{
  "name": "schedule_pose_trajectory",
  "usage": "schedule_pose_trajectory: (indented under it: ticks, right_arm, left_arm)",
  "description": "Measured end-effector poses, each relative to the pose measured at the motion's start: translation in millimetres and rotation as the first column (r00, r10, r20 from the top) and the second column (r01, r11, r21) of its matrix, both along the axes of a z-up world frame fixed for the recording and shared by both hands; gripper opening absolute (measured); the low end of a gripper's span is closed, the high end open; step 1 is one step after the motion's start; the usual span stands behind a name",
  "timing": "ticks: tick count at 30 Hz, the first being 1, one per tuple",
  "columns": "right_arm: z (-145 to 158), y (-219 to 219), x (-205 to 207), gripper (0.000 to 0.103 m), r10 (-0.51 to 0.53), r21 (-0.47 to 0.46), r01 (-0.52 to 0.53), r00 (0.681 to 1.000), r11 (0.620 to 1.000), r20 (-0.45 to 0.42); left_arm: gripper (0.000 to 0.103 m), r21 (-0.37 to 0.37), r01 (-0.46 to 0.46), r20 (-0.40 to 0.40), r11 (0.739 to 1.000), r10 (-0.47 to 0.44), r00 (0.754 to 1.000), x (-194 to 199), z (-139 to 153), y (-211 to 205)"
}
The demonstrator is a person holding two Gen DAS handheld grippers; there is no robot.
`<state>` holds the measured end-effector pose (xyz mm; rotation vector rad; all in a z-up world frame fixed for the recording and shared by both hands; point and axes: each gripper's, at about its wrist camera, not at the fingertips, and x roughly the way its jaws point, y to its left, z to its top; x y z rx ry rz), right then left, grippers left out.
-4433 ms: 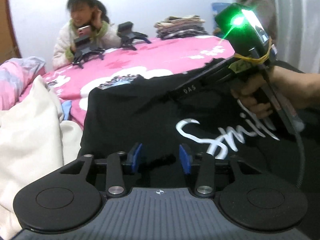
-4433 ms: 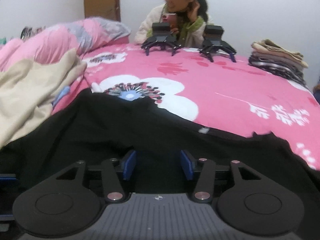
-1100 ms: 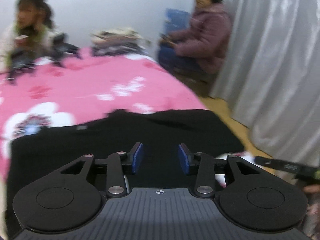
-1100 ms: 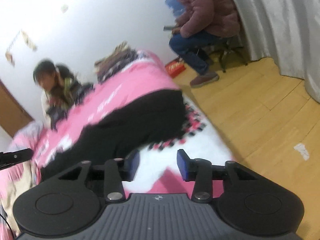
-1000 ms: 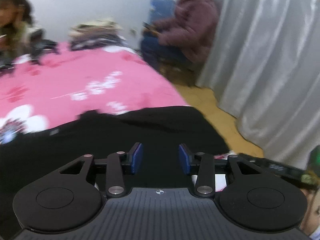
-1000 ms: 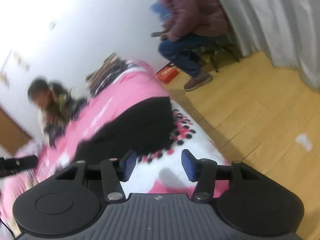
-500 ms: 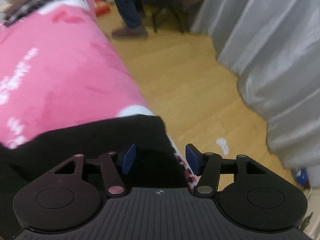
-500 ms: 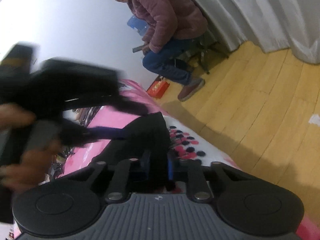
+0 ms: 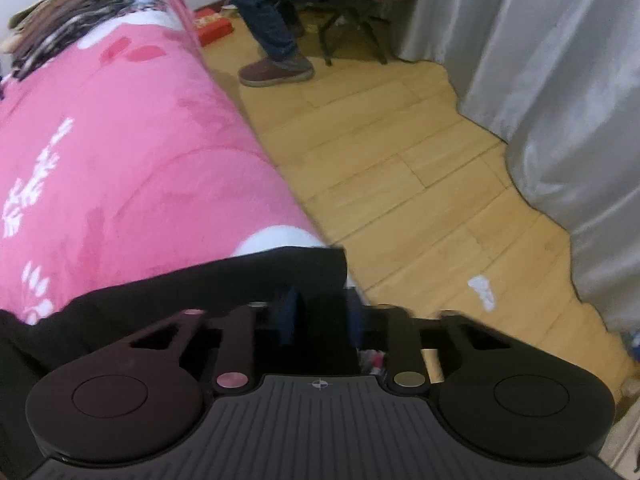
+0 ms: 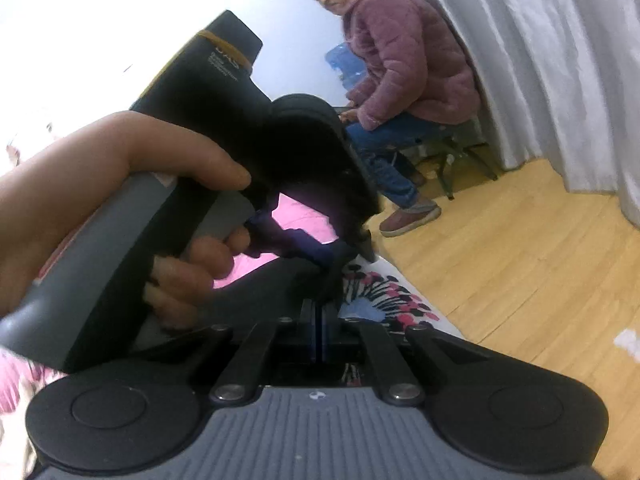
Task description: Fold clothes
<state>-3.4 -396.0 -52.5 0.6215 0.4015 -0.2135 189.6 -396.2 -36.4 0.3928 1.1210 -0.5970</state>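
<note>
A black garment [image 9: 192, 292] lies on the pink flowered bed cover [image 9: 120, 160], its corner at the bed's edge above the wooden floor. My left gripper [image 9: 320, 314] points down at that corner. Its jaws are closing, blurred, and the black cloth fills the gap between the blue pads [image 9: 288, 312]. In the right wrist view a hand [image 10: 100, 184] holds the left gripper [image 10: 320, 260] just ahead, pinching the garment [image 10: 264, 288]. My right gripper [image 10: 318, 320] is shut, with the same cloth's edge running into its pads.
A person in a purple jacket [image 10: 400, 80] sits on a stool beyond the bed corner, feet on the wooden floor [image 9: 400, 180]. A grey curtain [image 9: 540, 100] hangs at the right. A stack of folded clothes [image 9: 68, 12] rests at the bed's far end.
The left gripper swung right and down to the garment's corner at the bed edge, and its jaws narrowed on the cloth. The right gripper's jaws went from open to shut on the cloth.
</note>
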Motion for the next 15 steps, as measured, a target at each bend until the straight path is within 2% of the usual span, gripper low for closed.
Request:
schedule_pose_trajectory:
  ticks: [3, 11, 15]
  right_arm:
    - [4, 4, 1, 0.003, 0.014, -0.010, -0.014, 1.000, 1.000, 0.006]
    - [18, 18, 7, 0.003, 0.085, -0.077, -0.083, 0.996, 0.994, 0.027]
    - [23, 28, 10, 0.003, 0.124, -0.096, -0.121, 0.992, 0.988, 0.024]
  left_arm:
    - [0.005, -0.031, -0.021, 0.003, 0.999, 0.021, 1.000, 3, 6, 11]
    - [0.004, -0.121, -0.008, 0.060, 0.993, 0.015, 0.998, 1, 36, 45]
    - [0.003, -0.137, -0.020, 0.075, 0.990, 0.031, 0.997, 1, 44, 65]
